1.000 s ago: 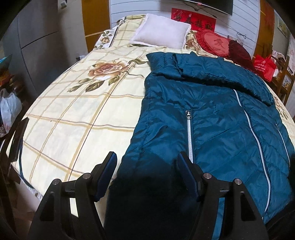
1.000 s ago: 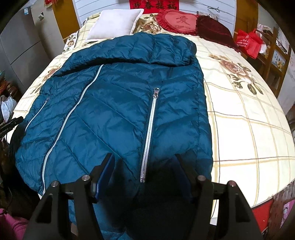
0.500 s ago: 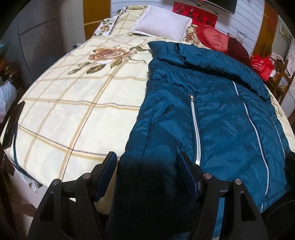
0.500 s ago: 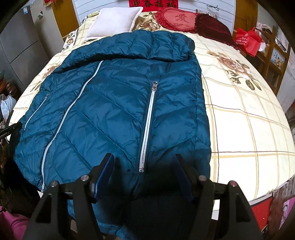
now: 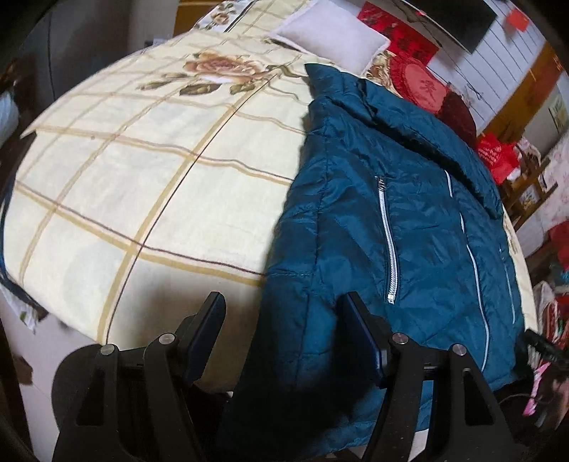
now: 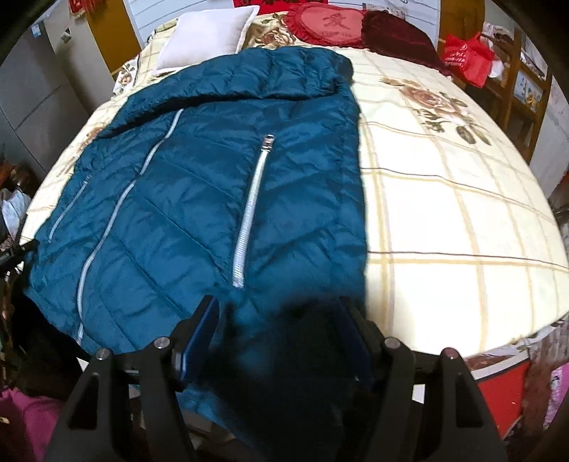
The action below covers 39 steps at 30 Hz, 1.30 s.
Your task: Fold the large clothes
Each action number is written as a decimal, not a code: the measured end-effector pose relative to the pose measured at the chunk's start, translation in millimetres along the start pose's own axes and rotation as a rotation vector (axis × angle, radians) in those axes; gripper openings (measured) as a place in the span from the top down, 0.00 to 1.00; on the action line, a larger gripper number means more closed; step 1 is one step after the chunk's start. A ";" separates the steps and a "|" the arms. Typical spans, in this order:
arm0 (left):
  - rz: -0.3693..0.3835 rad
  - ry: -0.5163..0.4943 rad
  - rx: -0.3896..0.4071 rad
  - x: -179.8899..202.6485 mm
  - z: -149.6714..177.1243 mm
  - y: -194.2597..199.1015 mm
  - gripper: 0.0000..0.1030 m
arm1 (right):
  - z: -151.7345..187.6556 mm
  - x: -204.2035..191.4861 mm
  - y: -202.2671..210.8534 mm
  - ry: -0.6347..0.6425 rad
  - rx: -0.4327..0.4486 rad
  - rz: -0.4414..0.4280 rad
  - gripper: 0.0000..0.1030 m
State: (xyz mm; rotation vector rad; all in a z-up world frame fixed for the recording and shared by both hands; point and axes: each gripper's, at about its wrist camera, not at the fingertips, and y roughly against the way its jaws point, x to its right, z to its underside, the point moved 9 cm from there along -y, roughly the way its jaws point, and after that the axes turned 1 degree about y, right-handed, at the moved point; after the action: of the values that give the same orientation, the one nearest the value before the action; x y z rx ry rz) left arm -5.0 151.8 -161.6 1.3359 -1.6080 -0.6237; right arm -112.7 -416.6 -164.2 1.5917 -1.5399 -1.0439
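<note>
Jacket (image 5: 391, 220), teal quilted, lies flat on the checked floral bedspread (image 5: 142, 170) in left wrist view, hem at the near bed edge; my left gripper (image 5: 284, 341) has jaws apart, hem corner between them, pads not pressing. Right wrist view: same jacket (image 6: 199, 199) spread out, silver pocket zipper (image 6: 249, 213) just ahead of my right gripper (image 6: 277, 337), jaws apart over the hem, gripping nothing. White pillow (image 6: 209, 35) beyond the collar.

One Chinese character on red heart cushion (image 6: 329, 26); illegible.
</note>
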 end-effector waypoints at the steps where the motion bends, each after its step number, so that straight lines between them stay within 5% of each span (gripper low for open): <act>1: 0.008 0.008 -0.002 -0.7 0.0 -0.8 0.22 | 0.6 3.3 1.5 -0.006 0.000 0.003 0.31; 8: -0.015 -0.038 -0.022 5.6 4.0 -6.7 0.19 | 15.2 25.1 -5.7 -0.078 -0.054 -0.033 0.28; 26: -0.082 -0.158 -0.064 20.7 17.4 -10.9 0.17 | 29.4 -11.8 -22.2 -0.012 -0.104 -0.204 0.22; 28: -0.084 -0.162 -0.064 21.4 18.0 -10.8 0.17 | 26.8 -17.0 -17.6 -0.011 -0.073 -0.232 0.26; 31: -0.086 -0.169 -0.062 21.9 18.8 -10.8 0.17 | 25.6 -22.5 -13.4 0.033 -0.046 -0.217 0.50; 39: -0.076 -0.188 -0.059 23.3 25.6 -8.4 0.17 | 26.9 -19.4 -20.9 -0.017 -0.060 -0.275 0.45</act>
State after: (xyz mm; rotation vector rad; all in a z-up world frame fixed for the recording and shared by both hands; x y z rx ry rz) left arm -23.1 123.1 -172.3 1.3323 -1.6798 -0.8576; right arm -126.9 -394.2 -193.0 1.7908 -1.3120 -1.2419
